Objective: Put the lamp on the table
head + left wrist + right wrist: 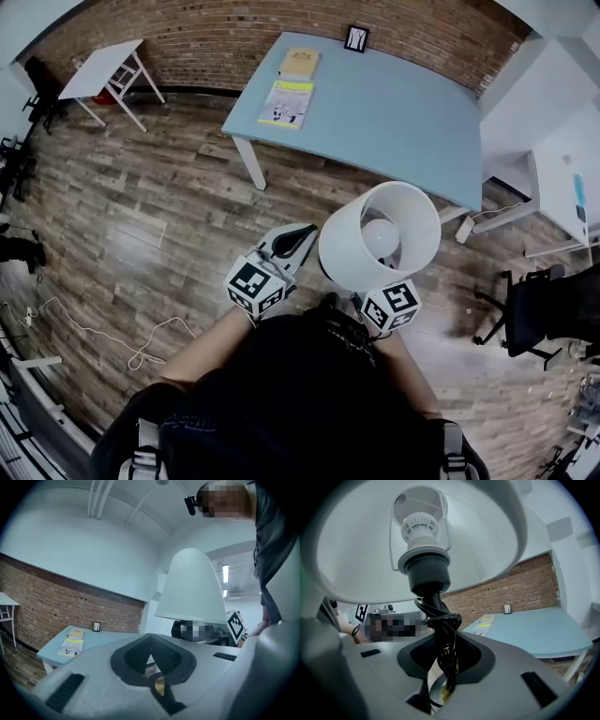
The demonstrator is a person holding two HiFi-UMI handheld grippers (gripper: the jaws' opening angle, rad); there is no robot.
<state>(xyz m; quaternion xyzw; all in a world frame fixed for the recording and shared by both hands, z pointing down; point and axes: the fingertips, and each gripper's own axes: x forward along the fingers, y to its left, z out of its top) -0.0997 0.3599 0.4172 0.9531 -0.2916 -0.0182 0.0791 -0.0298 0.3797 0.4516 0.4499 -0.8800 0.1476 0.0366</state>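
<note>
The lamp (379, 236) has a white shade and a bulb that I see from above, hanging over the wood floor just short of the light blue table (384, 122). My right gripper (442, 654) is shut on the lamp's thin stem (440, 620), which has black cable wound round it. The shade (356, 550) and bulb socket (423, 569) fill the view above the jaws. In the head view the shade hides that gripper's jaws. My left gripper (302, 234) is beside the shade on its left, shut with nothing in it. The left gripper view has the shade (191, 588) ahead of it.
Two books (286, 103) and a small picture frame (356, 38) lie on the table's far left part. A white side table (101, 71) stands at the back left by the brick wall. A black office chair (534, 314) is at the right. A white cable (103, 328) lies on the floor.
</note>
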